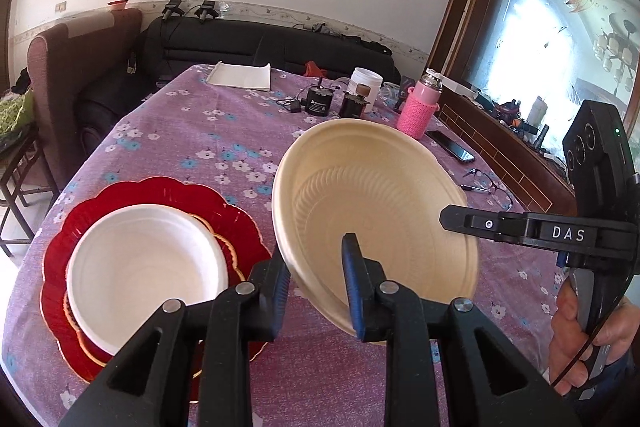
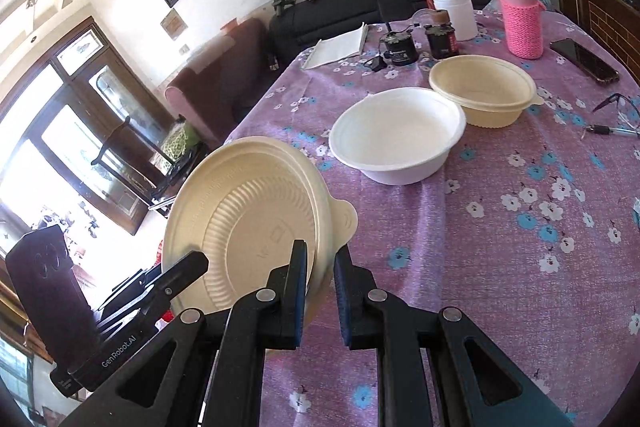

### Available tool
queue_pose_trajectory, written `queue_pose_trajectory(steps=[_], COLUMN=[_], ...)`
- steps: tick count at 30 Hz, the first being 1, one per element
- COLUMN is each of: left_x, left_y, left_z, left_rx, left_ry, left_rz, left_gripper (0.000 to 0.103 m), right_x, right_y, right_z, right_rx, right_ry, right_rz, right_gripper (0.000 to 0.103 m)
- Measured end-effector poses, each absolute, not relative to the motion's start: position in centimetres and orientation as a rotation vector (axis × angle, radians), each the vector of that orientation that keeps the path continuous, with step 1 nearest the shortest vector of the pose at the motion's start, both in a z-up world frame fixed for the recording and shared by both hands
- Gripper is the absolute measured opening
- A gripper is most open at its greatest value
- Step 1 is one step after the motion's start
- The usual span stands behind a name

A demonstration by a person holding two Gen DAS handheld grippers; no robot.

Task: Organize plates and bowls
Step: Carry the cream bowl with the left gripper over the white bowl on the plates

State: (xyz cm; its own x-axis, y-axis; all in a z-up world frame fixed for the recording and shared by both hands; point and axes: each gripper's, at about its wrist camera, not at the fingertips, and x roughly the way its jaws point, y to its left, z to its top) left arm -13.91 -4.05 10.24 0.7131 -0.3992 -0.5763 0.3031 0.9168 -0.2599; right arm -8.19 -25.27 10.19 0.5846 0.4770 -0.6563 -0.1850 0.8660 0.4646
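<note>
From my left wrist, my left gripper (image 1: 316, 269) pinches the near rim of the tilted cream bowl (image 1: 372, 203), held above the purple tablecloth (image 1: 192, 139). To its left a white bowl (image 1: 144, 267) sits on the red plate (image 1: 168, 195).

From my right wrist, my right gripper (image 2: 320, 267) clamps the same bowl's rim; a second white bowl (image 2: 396, 135) and a second cream bowl (image 2: 484, 91) touch farther right.
</note>
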Motion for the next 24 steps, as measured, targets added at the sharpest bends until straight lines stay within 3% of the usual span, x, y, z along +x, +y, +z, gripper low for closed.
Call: queue_pose_trajectory(steps=[8,24], left_x=[-15.2,-16.4], left_y=[-0.7,5.9], left_z=[11.4,11.2], left_rx=[-0.169,-0.231], left_ry=[0.630,0.607], left_rz=[-0.310,-0.184], left_gripper=[0.029,0.030], right_x=[-7.7,-5.7], right_y=[-21.1,-14.0], right_z=[11.5,11.2], right_rx=[0.325,0.284], right_ry=[0.854,0.895], right_rz=[0.476,0.596], right_gripper=[0.015,0.015])
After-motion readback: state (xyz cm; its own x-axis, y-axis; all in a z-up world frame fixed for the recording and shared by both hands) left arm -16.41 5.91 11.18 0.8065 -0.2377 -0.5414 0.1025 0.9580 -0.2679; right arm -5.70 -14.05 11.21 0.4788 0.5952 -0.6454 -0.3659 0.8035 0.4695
